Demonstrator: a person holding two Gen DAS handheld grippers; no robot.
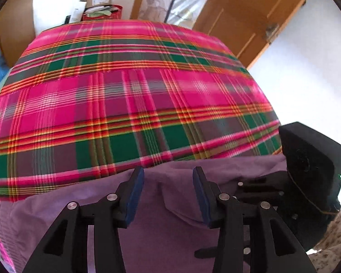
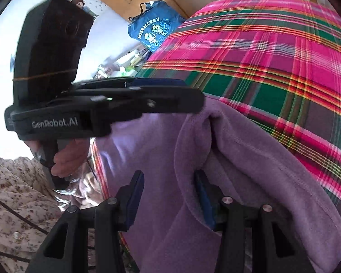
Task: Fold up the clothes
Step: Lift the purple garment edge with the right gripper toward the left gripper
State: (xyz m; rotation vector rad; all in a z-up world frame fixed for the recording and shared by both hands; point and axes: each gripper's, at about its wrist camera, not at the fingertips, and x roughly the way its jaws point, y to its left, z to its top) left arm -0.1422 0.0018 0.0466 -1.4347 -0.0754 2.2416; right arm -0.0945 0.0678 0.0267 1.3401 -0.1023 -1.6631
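Observation:
A purple fleece garment lies at the near edge of a pink, green and red plaid cloth. My left gripper hovers over the fleece, open, with nothing pinched between its blue pads. In the right wrist view the same fleece is bunched, and one fold stands up. My right gripper is open with fleece lying between its fingers; that fold partly hides the right pad. The left gripper shows side-on just above the fleece, gripped by a hand.
The plaid cloth covers a wide flat surface. Boxes and a red container stand at its far edge, before a wooden door. A blue bag sits off the left side. A floral quilt lies at the near left.

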